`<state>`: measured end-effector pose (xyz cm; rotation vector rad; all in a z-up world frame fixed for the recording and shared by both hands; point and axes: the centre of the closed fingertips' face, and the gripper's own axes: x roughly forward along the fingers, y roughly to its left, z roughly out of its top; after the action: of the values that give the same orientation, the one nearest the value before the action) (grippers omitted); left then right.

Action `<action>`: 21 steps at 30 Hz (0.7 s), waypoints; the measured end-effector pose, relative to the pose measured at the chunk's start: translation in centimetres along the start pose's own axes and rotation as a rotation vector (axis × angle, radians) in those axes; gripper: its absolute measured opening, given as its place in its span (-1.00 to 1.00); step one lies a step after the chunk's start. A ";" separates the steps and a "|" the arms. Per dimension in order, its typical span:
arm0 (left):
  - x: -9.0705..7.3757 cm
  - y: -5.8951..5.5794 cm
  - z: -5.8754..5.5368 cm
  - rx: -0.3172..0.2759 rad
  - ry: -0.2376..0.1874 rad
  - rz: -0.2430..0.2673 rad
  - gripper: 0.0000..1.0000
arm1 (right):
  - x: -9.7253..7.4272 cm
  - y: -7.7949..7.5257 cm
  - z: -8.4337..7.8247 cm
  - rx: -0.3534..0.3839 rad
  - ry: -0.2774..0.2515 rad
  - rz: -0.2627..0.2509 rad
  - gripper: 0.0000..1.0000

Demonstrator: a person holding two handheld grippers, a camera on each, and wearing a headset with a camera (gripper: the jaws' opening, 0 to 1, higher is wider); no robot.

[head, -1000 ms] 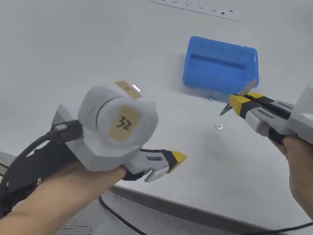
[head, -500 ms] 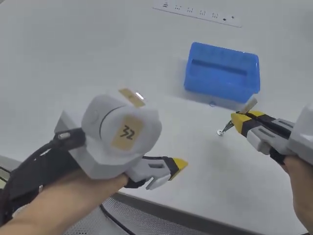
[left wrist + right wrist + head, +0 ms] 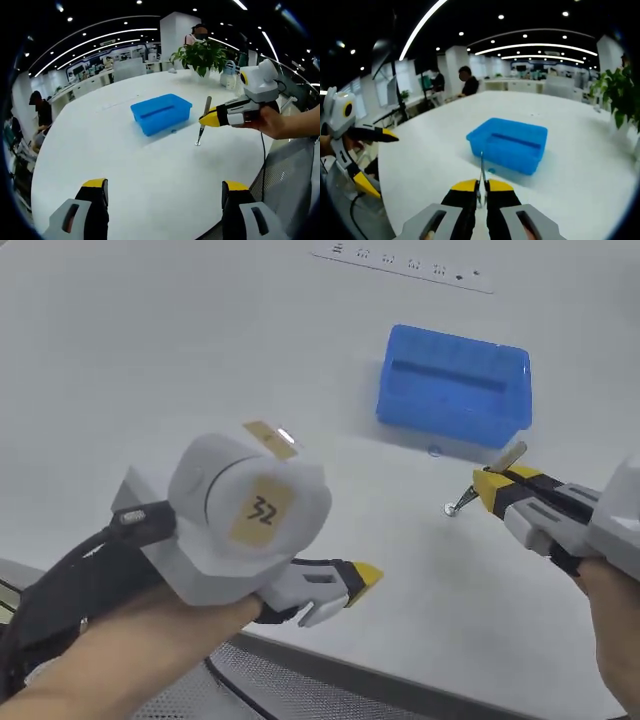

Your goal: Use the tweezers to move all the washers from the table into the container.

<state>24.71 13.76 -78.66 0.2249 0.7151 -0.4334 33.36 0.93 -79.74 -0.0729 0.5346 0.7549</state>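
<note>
Silver metal tweezers [image 3: 464,499] are pinched in our right gripper [image 3: 487,483]. Its yellow-tipped jaws are squeezed together on the shaft, with nothing but the thin tool between them. The tweezers are slim and straight, and a flat tail sticks out above the jaws. In the head view their long axis slants from upper right down to lower left. In the left gripper view they [image 3: 204,119] stand nearly upright, points down. The points meet a small shiny washer [image 3: 449,509] that lies flat on the white table [image 3: 150,360]. We cannot tell whether the points have hold of it or only touch it.

Beyond the washer stands the blue plastic container [image 3: 455,385], a rectangular tub with an open top. Its long side is turned toward us. A second small ring [image 3: 434,451] lies just in front of its near wall. In the right gripper view the tweezers [image 3: 482,172] point straight at the container [image 3: 509,142].

Our left gripper [image 3: 340,590] hovers over the near edge of the table, well apart from the washer. Its jaws are spread wide and hold nothing.
</note>
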 end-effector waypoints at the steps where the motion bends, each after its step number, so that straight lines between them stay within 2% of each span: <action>1: 0.0 0.0 0.0 0.001 0.001 0.000 0.93 | 0.0 0.0 0.0 -0.003 0.000 0.000 -0.95; 8: 0.1 -0.2 -0.1 0.009 0.006 -0.001 0.93 | -0.1 0.5 -0.4 -0.036 -0.003 0.006 -0.96; 11: 0.0 -0.2 -0.2 0.010 0.007 0.001 0.92 | -0.1 0.8 -0.4 -0.102 0.009 0.004 -0.96; 21: -0.1 0.0 0.0 0.007 -0.002 0.005 0.93 | -0.1 0.8 -0.4 -0.087 0.038 0.016 -0.98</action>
<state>24.63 13.81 -78.55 0.2334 0.7114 -0.4310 32.63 1.35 -79.93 -0.1639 0.5390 0.7937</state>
